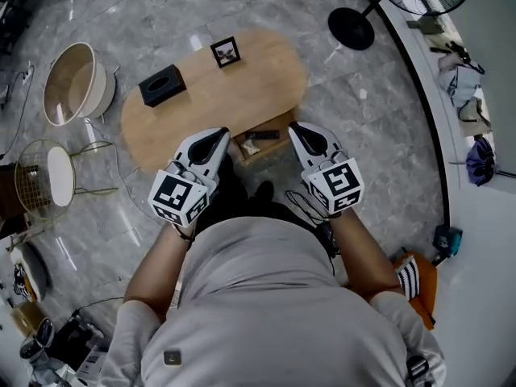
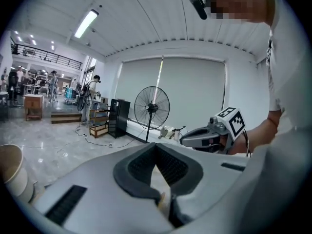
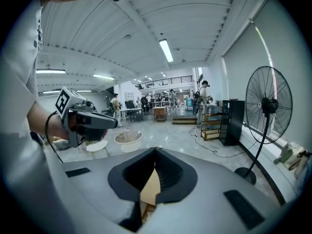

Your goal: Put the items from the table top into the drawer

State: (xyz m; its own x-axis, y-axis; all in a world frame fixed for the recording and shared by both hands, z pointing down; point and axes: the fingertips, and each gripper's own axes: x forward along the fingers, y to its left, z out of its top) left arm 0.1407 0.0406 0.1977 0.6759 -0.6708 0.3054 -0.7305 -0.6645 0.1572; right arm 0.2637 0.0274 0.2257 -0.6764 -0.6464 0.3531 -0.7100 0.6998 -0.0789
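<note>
The left gripper (image 1: 218, 135) and right gripper (image 1: 297, 129) are seen pressed together, empty, mid-frame beside the table (image 1: 258, 79) and drawer (image 1: 274, 147).

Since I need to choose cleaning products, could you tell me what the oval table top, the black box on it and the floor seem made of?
The table top: light wood or veneer, matte, judging by its warm even tone. The black box: matte plastic or leatherette; too small to tell. The floor: polished grey stone or marble-look tile, veined and glossy with reflections.
</note>
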